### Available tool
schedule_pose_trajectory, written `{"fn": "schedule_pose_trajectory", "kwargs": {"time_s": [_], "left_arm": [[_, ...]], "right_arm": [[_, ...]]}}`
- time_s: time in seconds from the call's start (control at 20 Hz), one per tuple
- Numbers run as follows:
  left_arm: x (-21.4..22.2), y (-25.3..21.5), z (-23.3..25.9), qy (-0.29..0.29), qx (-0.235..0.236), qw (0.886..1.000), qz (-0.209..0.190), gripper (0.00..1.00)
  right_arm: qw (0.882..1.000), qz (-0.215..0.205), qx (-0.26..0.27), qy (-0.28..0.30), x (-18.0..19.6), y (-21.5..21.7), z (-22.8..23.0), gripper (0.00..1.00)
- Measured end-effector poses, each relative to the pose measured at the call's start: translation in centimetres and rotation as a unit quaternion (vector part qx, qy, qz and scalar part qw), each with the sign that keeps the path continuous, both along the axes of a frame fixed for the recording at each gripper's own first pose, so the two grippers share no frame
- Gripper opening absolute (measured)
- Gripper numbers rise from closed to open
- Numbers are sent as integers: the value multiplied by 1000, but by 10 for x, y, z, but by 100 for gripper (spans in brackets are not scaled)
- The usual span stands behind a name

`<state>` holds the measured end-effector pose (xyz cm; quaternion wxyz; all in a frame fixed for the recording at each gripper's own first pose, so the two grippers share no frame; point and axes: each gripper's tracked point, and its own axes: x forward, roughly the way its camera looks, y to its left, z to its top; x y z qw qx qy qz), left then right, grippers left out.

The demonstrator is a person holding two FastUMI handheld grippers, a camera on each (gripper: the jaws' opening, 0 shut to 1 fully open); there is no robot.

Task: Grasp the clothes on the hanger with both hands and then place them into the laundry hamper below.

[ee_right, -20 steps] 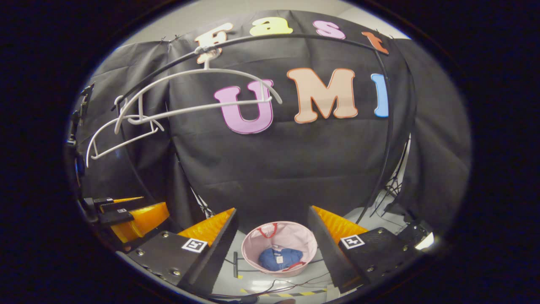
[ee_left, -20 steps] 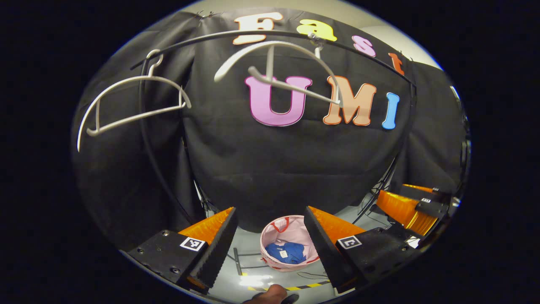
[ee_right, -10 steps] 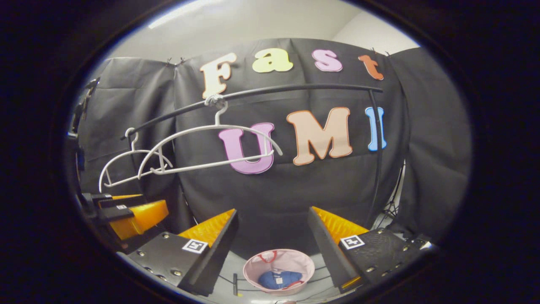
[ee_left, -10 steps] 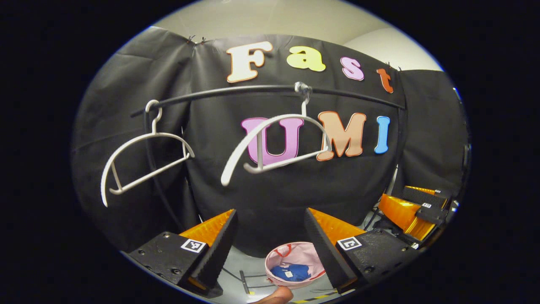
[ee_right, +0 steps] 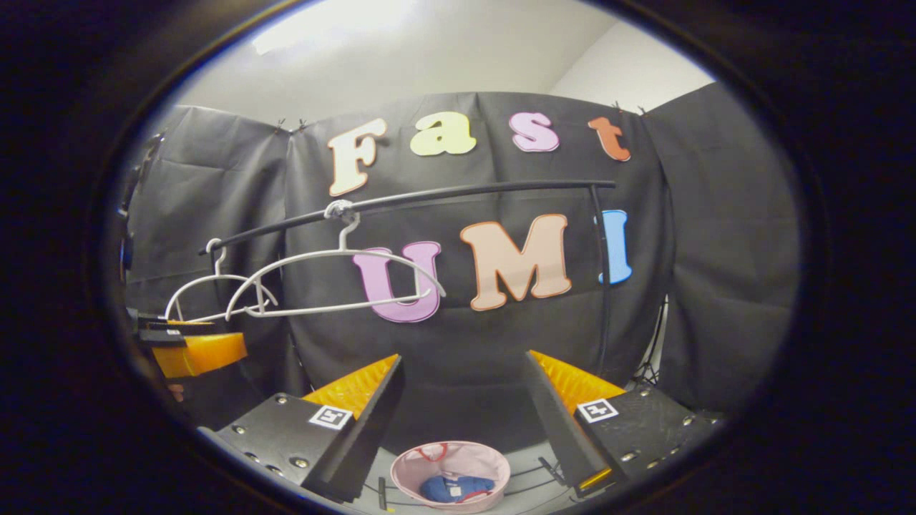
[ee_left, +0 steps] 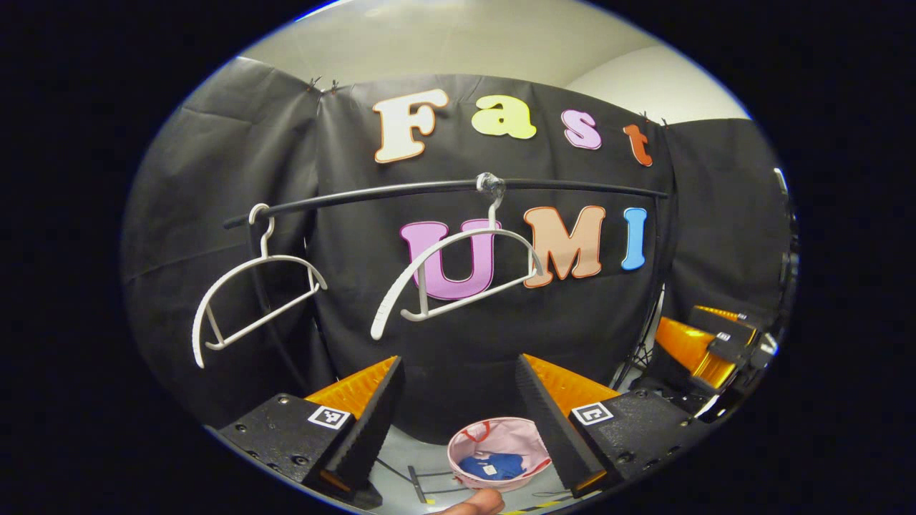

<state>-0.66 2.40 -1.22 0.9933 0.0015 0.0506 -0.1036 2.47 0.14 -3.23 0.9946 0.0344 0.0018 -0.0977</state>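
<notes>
Both cameras have tipped upward over the last second, so the pink fabric laundry hamper [ee_left: 499, 453] has slid toward six o'clock in each view and more pale ceiling shows at twelve. Inside the hamper lies a crumpled blue garment [ee_left: 490, 465], also seen in the right gripper view [ee_right: 454, 488]; it looks soft, light and limp, the sort of cloth best pinched at two separate bunched folds so it does not slide out. Above it, two white plastic hangers [ee_left: 458, 275] [ee_left: 254, 297] hang bare on the black rail [ee_left: 444, 189], at about twelve and ten o'clock of the hamper. The left gripper [ee_left: 458, 422] stands with its jaws wide apart and nothing between them, and so does the right gripper [ee_right: 461, 422]. By my judgement the task is done, the garment already dropped in.
</notes>
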Motion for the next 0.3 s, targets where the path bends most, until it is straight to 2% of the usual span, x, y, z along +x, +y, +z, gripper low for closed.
{"fn": "schedule_pose_trajectory", "kwargs": {"time_s": [0.15, 0.2, 0.25, 0.3], "left_arm": [[0, -9, 1, -22, 19, 1000, -5, 100], [1, -11, 0, -21, 20, 1000, -5, 100], [1, -14, 0, -19, 16, 1000, -6, 100], [0, -17, 0, -16, 11, 1000, -8, 97]], "right_arm": [[1000, -3, 2, -1, -7, -12, 5, 92], [1000, -2, 3, -3, -10, -14, 7, 100], [1000, 1, 3, -3, -11, -15, 8, 92], [1000, 2, 3, -3, -12, -16, 8, 92]]}}
